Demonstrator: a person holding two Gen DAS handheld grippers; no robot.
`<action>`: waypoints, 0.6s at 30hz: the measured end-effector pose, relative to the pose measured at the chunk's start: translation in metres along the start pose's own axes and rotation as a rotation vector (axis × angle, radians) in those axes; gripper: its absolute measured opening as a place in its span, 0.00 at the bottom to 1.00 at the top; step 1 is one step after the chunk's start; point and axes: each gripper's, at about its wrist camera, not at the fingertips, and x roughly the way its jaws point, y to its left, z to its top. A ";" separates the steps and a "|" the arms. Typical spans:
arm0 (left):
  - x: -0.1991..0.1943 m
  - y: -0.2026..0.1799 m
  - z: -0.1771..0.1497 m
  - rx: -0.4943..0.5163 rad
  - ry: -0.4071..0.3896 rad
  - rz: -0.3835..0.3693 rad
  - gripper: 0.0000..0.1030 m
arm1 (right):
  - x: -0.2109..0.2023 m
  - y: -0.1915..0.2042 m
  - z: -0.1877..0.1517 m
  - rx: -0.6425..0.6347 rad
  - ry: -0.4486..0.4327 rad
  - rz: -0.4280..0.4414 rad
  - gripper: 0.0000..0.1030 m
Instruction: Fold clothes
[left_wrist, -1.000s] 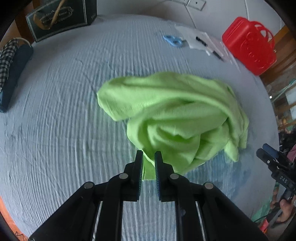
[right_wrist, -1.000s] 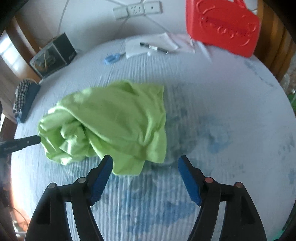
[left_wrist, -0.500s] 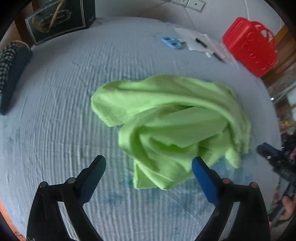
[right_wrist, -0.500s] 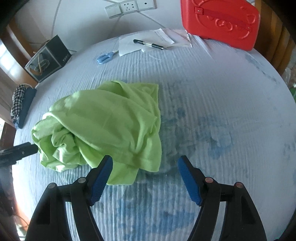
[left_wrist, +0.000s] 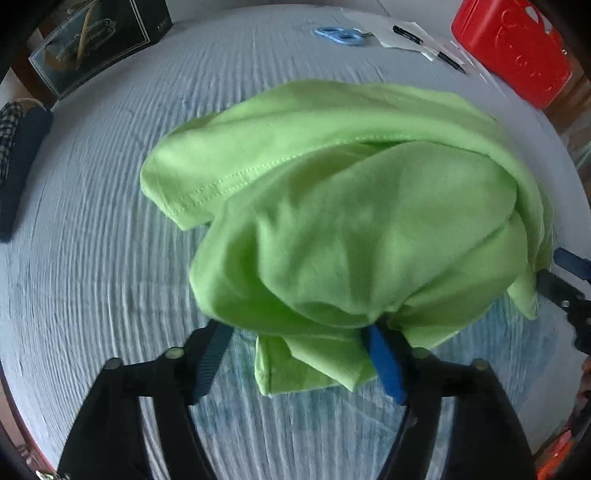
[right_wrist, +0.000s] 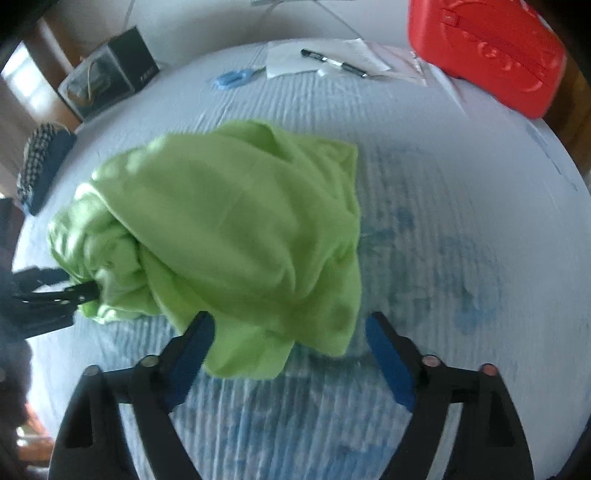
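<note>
we are holding the left gripper (left_wrist: 295, 354) with its blue-padded jaws spread wide, straddling the near edge of the crumpled lime-green cotton garment (left_wrist: 354, 221); the cloth is draping over the inner side of one jaw, though nothing is pinched. we are keeping the right gripper (right_wrist: 286, 354) just as wide apart, its jaws bracketing a hanging lobe of the same garment from the other side. the garment is lying bunched in the middle of the ribbed pale blue-grey bedsheet (right_wrist: 461, 221), one stitched hem (left_wrist: 207, 192) showing toward the left. we are judging this as the opening step: hunting for grips to spread the heap flat. next we are needing each gripper to close on a hem or corner, but motion blur is making the nearest edges hard to identify, so this is tentative.
</note>
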 end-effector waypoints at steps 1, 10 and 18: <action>0.001 0.000 0.000 0.006 0.001 0.002 0.71 | 0.006 0.002 0.001 -0.005 0.001 -0.006 0.84; -0.063 0.021 0.028 0.035 -0.184 0.084 0.06 | -0.046 -0.012 0.043 0.026 -0.143 -0.010 0.05; -0.210 0.079 0.094 0.003 -0.504 0.200 0.05 | -0.204 -0.031 0.107 0.034 -0.520 -0.040 0.05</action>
